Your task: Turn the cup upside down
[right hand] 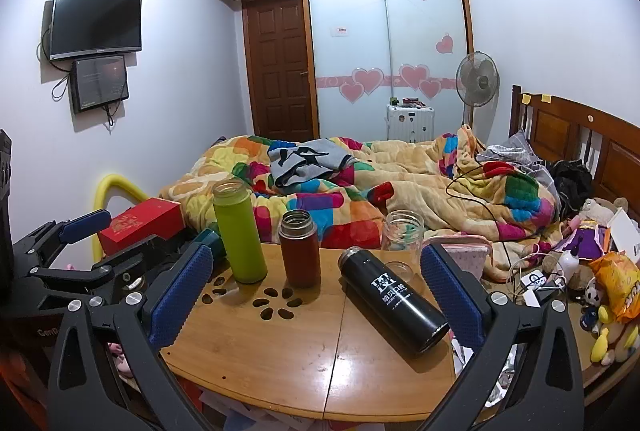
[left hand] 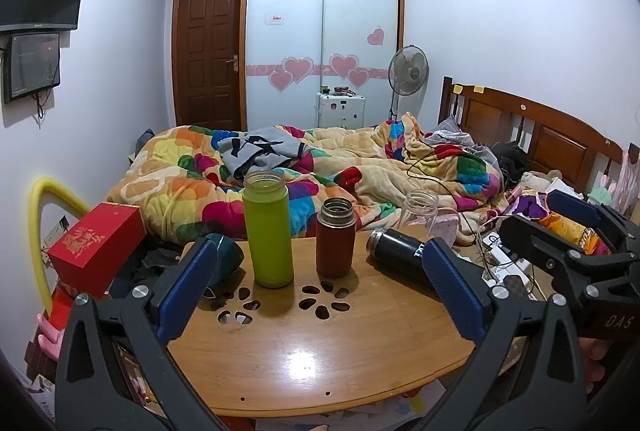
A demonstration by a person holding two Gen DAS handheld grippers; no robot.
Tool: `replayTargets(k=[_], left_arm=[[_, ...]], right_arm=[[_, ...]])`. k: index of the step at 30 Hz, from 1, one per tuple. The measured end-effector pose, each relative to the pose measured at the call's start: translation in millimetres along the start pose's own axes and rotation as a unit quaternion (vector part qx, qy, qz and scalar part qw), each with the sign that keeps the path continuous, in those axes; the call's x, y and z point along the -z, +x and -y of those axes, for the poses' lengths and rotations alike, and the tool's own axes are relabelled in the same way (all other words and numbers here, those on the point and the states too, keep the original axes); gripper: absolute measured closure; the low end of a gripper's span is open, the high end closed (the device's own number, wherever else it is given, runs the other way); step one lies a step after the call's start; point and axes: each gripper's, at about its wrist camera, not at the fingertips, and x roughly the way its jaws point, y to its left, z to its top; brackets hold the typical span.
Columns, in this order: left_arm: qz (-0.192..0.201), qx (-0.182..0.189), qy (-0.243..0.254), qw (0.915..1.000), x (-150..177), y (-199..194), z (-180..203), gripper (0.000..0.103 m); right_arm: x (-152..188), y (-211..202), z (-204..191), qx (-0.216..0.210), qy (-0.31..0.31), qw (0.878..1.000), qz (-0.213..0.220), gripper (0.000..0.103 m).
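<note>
A red gift box (left hand: 98,243) beside the table; colourful blanket (right hand: 400,191) on the bed behind

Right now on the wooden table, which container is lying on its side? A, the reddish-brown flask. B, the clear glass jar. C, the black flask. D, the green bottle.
C: the black flask lies on its side on the table, mouth pointing away toward the bed, while the green bottle, the reddish-brown flask and the clear glass jar all stand upright with open mouths up.
</note>
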Motion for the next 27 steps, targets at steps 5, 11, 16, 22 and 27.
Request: replayTargets(k=[5,11,16,22,27], left_arm=[[0.000,0.000,0.000,1.0000,-0.3,-0.5,0.1,0.000],[0.001,-0.001,0.001,1.0000,-1.1,-0.5,0.3,0.000],[0.001,-0.001,0.001,1.0000,-1.5,-0.8,1.8,0.000],[0.003,-0.004,0.002,1.0000,-4.0,-2.9,1.9,0.000],[0.004,-0.004,0.003,1.0000,-3.3,-2.8,1.6,0.000]], right_arm=[[-0.1,-0.4,-1.5,0.000,-0.002,1.000,0.002,0.000],[-0.1,-0.3,-3.0,0.000,-0.005,1.000,0.003,0.000],[-0.1,-0.3,-2.9,0.000,-0.005,1.000,0.003,0.000],[-0.7,-0.8,-3.2,-0.001,-0.004,1.000,0.004,0.000],[-0.3,-0.6,-3.1,-0.002,-0.004,1.000,0.004,0.000]])
